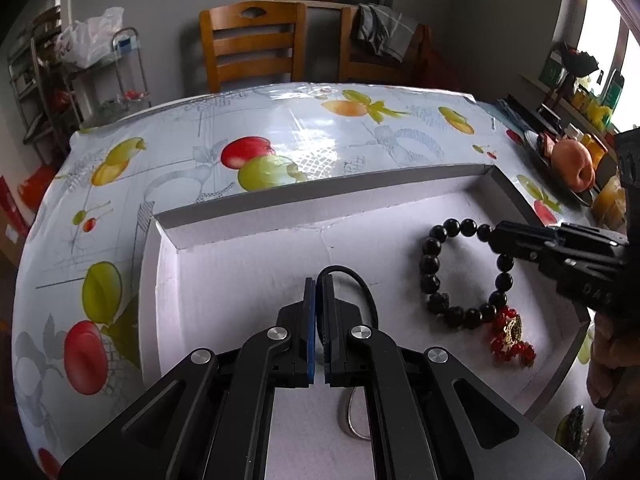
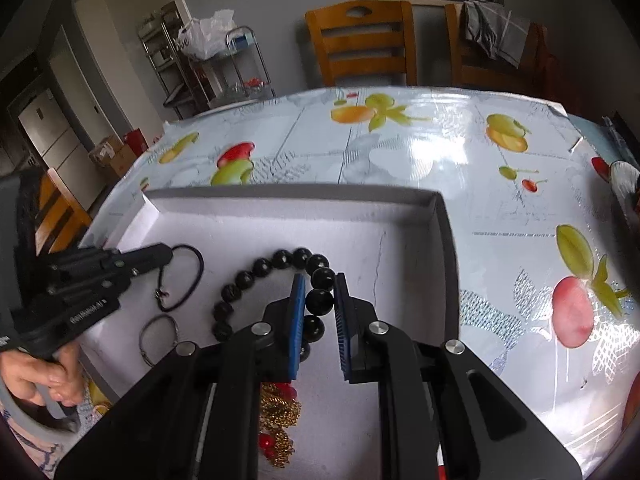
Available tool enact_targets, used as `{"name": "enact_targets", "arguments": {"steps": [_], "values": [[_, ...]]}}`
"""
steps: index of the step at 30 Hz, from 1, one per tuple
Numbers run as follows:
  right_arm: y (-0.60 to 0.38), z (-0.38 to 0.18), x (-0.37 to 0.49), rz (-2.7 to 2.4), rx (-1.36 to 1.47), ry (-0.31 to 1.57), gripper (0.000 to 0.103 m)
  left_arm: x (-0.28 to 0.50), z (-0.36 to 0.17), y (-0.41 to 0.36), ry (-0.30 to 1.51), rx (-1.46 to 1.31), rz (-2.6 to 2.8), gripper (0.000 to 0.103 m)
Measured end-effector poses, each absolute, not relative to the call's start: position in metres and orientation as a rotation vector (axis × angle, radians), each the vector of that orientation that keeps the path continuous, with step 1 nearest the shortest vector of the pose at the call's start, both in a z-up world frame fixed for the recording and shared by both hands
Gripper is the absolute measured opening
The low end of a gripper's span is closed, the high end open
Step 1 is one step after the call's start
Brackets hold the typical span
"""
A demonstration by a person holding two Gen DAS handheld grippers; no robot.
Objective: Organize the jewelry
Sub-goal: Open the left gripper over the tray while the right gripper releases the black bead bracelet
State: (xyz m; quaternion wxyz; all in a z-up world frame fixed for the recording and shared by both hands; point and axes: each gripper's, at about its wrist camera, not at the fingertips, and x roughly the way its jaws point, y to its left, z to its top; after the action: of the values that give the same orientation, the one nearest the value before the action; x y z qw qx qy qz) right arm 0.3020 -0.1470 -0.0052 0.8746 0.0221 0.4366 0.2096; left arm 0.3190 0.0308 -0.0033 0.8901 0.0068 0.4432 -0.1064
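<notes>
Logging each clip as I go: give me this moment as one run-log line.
left tool: shut on black cord loop | right tool: open around black bead bracelet | red-gold piece and metal ring: lying in white tray

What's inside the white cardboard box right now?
A black bead bracelet, a thin black cord loop, a silver ring and a red-and-gold piece. The grippers hide part of the floor.
</notes>
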Motion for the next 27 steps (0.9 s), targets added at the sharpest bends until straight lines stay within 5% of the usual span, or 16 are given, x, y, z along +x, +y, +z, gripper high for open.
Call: {"name": "enact_targets", "arguments": {"steps": [7,12,15,19,24,27], "values": [[-0.146,-0.013,0.300,0.424,0.023,0.931,0.014,0.321,-0.005,0.029,0.939,0.041,-0.194,0.008],[-0.146,-0.014,0.299,0.419,0.012,0.936,0.016,0.317,-0.001,0.025,0.908,0.080,-0.171,0.033],[-0.145,-0.013,0.296,0.422,0.001,0.928,0.024,0.316,0.002,0.023,0.897,0.093,-0.168,0.041],[-0.147,-0.003,0.286,0.422,-0.005,0.884,0.049,0.309,0.010,0.024,0.859,0.101,-0.166,0.052],[-0.155,0.011,0.270,0.427,0.012,0.834,0.051,0.299,0.020,0.025,0.818,0.094,-0.158,0.072],[-0.159,0.020,0.254,0.433,0.013,0.800,0.055,0.288,0.027,0.026,0.790,0.089,-0.162,0.075]]}}
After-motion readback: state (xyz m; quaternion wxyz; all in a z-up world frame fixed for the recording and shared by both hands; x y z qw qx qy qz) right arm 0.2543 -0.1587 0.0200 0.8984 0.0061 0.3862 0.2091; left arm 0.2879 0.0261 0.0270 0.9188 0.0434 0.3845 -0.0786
